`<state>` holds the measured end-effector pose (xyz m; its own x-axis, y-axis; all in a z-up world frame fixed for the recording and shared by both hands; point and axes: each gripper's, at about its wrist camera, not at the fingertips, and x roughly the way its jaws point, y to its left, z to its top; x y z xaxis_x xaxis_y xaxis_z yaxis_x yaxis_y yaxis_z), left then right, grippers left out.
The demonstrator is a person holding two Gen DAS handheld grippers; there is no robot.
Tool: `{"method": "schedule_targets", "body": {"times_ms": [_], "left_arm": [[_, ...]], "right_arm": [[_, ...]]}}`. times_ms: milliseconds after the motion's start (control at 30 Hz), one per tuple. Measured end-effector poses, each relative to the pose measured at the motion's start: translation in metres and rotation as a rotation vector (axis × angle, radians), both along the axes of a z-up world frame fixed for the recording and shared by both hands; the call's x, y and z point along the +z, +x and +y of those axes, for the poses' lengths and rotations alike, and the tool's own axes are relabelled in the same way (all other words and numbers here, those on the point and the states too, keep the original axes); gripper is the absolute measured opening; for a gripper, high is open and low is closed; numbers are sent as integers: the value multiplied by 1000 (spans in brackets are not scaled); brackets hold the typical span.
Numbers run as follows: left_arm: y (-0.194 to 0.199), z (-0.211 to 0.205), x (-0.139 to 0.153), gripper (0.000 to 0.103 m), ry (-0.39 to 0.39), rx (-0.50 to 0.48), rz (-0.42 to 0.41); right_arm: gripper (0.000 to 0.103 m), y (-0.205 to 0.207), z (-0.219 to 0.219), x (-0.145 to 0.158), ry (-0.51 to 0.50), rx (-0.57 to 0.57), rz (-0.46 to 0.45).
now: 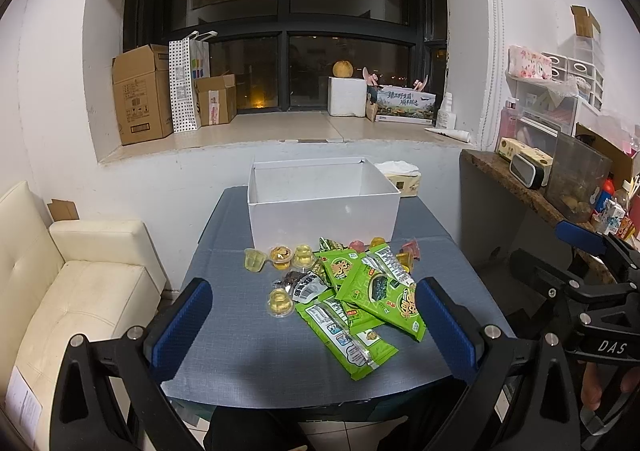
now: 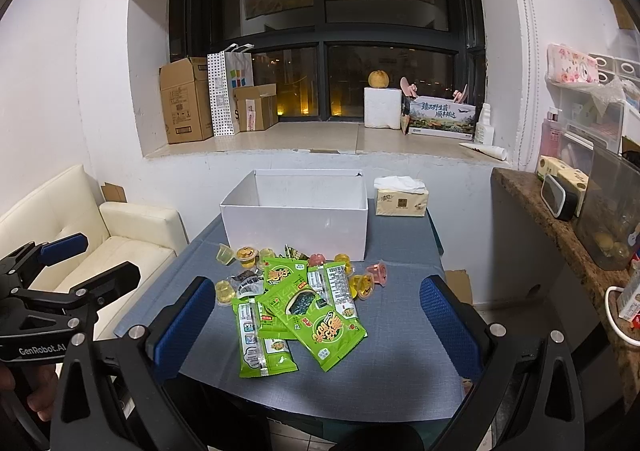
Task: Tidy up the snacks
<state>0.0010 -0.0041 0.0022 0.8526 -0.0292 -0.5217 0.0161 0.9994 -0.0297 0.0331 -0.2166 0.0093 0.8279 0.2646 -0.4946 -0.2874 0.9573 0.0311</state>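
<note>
With both the left tongs (image 1: 314, 325) and the right tongs (image 2: 318, 325) held wide open and empty above the grey surface (image 1: 248, 363), the topmost glossy green snack packet (image 1: 380, 293), lying before the open white cardboard box (image 1: 320, 211), is best pinched by one free edge

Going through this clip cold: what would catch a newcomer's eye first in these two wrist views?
First, the heap of bright green snack packets in the middle of the blue-grey table, ringed by small jelly cups. Just behind it stands an open white box, which looks empty. Both the left gripper and right gripper hang open over the near table edge, holding nothing.
</note>
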Motion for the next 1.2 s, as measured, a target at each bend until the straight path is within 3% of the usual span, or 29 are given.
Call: {"method": "schedule_targets", "body": {"times_ms": [633, 767, 867, 967, 1200], "left_arm": [[2, 2, -1, 103, 4, 4, -1], [4, 9, -10, 103, -8, 14, 16], [4, 13, -17, 103, -5, 24, 28], [6, 21, -26, 103, -12, 38, 47], [9, 40, -46, 103, -16, 84, 93]], "right_arm": [[103, 11, 2, -7, -11, 16, 25], [103, 74, 7, -52, 36, 128, 206], [103, 120, 23, -100, -80, 160, 273], [103, 150, 40, -135, -111, 239, 337], [103, 173, 73, -177, -281, 320, 340]]}}
